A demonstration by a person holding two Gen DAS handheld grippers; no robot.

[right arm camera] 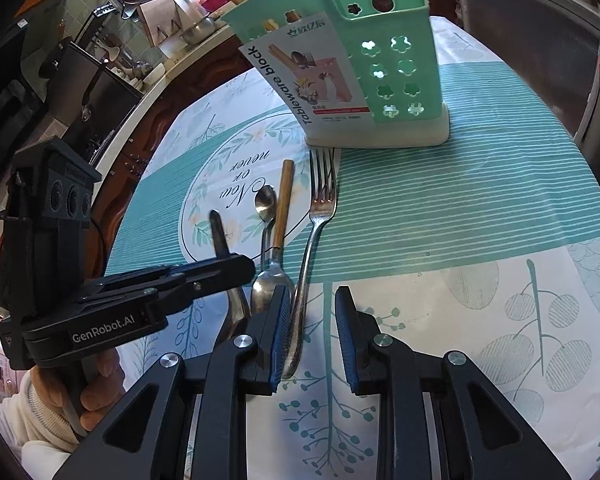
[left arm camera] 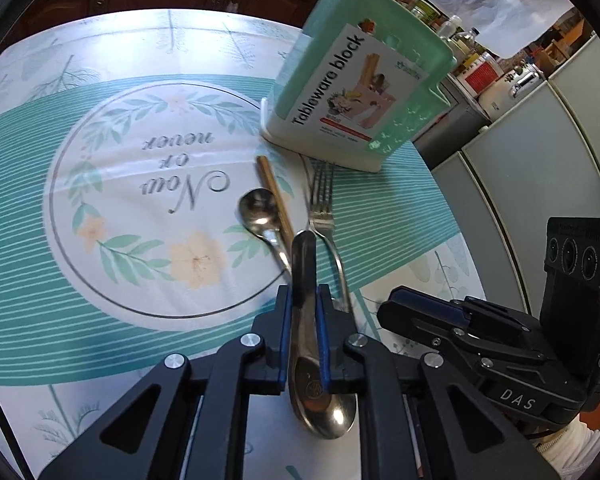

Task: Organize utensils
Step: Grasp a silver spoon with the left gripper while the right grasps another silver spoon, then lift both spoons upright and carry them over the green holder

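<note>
Pick-up step. Large steel spoon (left arm camera: 305, 280) is clamped by its handle in the left gripper (left arm camera: 304, 320), near the tablecloth's (left arm camera: 140, 240) front edge. Right gripper (right arm camera: 312, 332) is held part-open and empty beside the steel fork (right arm camera: 312, 240). Next: lifting into the green plastic tableware holder (left arm camera: 364, 92) at the far edge.

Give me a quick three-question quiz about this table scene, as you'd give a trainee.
1. True or false: the left tool is clamped on a large spoon.
2. Which lies nearest the right tool: A) the fork, B) the small spoon, C) the green holder?
3. What English words are printed on the holder's label?

Key:
1. True.
2. A, its handle runs beside one open finger.
3. "Tableware block".
</note>
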